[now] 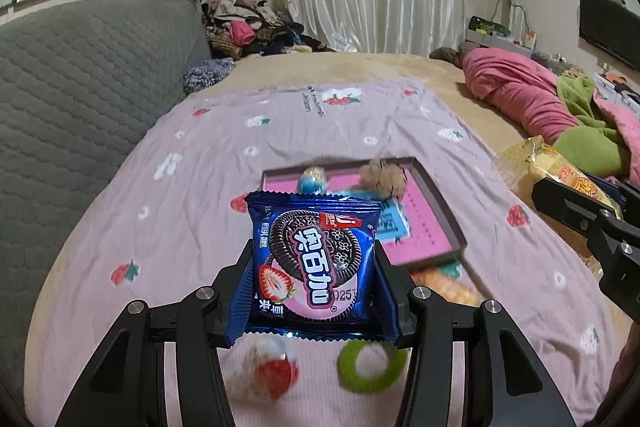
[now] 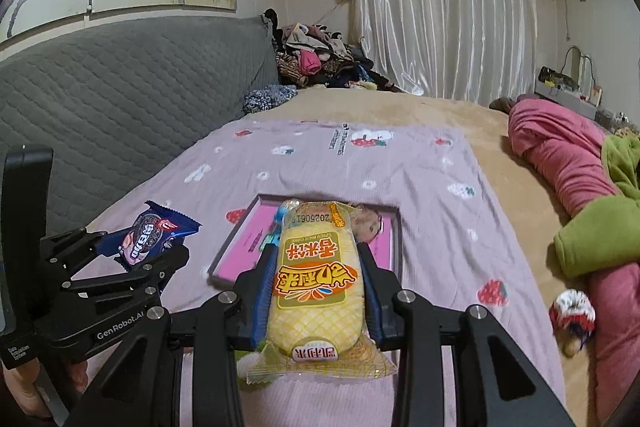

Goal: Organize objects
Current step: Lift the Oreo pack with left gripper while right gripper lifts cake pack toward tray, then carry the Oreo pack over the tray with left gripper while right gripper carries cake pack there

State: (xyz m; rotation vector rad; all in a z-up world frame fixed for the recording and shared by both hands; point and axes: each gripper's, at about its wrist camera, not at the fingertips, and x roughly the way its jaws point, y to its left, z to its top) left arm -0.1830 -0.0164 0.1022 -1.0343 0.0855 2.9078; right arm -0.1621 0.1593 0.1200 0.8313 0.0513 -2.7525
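Observation:
In the left wrist view my left gripper (image 1: 316,263) is shut on a blue Oreo packet (image 1: 312,251), held upright above the lilac strawberry-print cloth (image 1: 160,219). My right gripper (image 2: 316,287) is shut on a yellow rice-cake packet (image 2: 316,307), pads against its sides. Beyond both lies a pink tray (image 1: 436,223) with a dark rim, also seen as the tray (image 2: 244,247) in the right wrist view. It holds a brown fuzzy ball (image 1: 382,177), a blue-wrapped sweet (image 1: 314,181) and a blue card (image 1: 394,225). Each view shows the other gripper (image 2: 140,247) (image 1: 560,195) at its edge.
A green ring (image 1: 372,367) and a strawberry-print packet (image 1: 272,367) lie on the cloth below my left gripper. An orange snack (image 1: 448,287) lies by the tray's near corner. A small striped ball (image 2: 572,315) sits on the beige bed, beside pink and green bedding (image 2: 580,187). A grey quilted headboard (image 2: 120,99) rises at the left.

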